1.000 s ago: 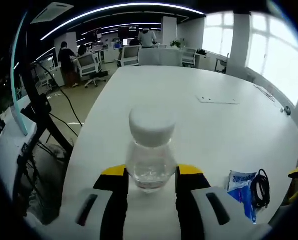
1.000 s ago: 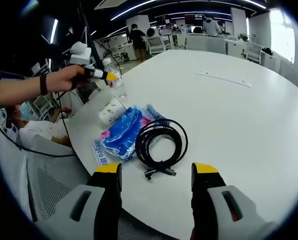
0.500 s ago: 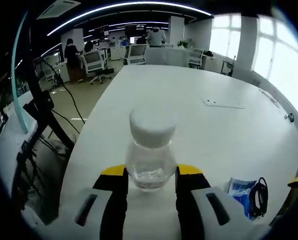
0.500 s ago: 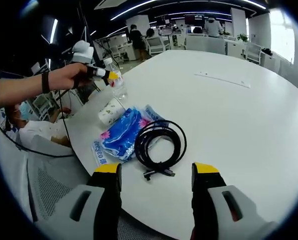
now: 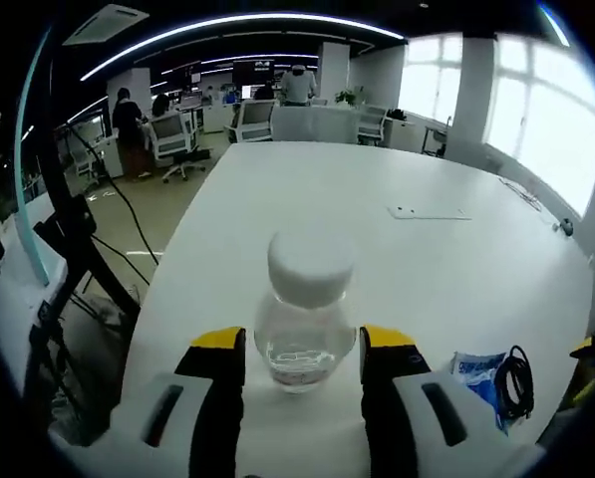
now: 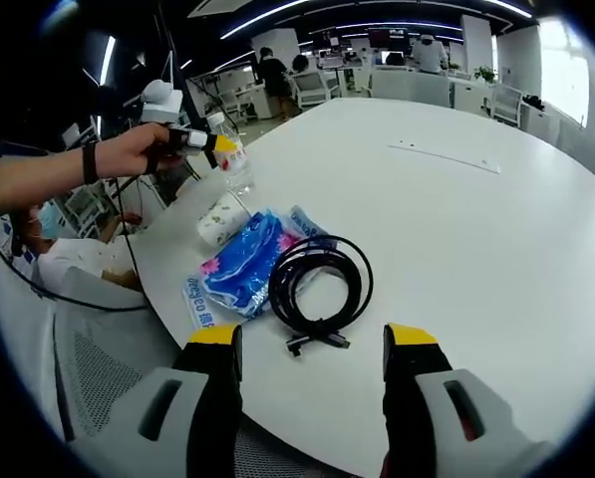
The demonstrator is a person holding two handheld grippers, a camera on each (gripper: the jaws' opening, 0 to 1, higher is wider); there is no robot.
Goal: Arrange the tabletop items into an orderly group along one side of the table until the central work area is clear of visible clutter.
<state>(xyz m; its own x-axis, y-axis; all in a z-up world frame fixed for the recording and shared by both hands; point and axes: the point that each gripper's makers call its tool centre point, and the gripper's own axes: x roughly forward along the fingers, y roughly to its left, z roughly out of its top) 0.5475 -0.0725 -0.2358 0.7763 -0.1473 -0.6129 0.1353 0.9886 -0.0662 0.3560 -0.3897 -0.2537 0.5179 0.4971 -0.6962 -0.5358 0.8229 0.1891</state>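
Clear plastic bottle with a white cap [image 5: 304,317] stands upright near the edge of the white round worktop [image 5: 377,229], between the yellow-tipped jaws of the left tool [image 5: 303,351], which sit close against its sides; whether they press it I cannot tell. In the right gripper view a hand [image 6: 138,151] holds that tool at the bottle [image 6: 233,159]. Nearer lie a white patterned paper cup on its side [image 6: 220,219], a blue plastic tissue pack [image 6: 243,263] and a coiled black cable [image 6: 322,286] overlapping the pack's edge. The right tool [image 6: 312,351] hangs wide apart, holding nothing, over the worktop edge.
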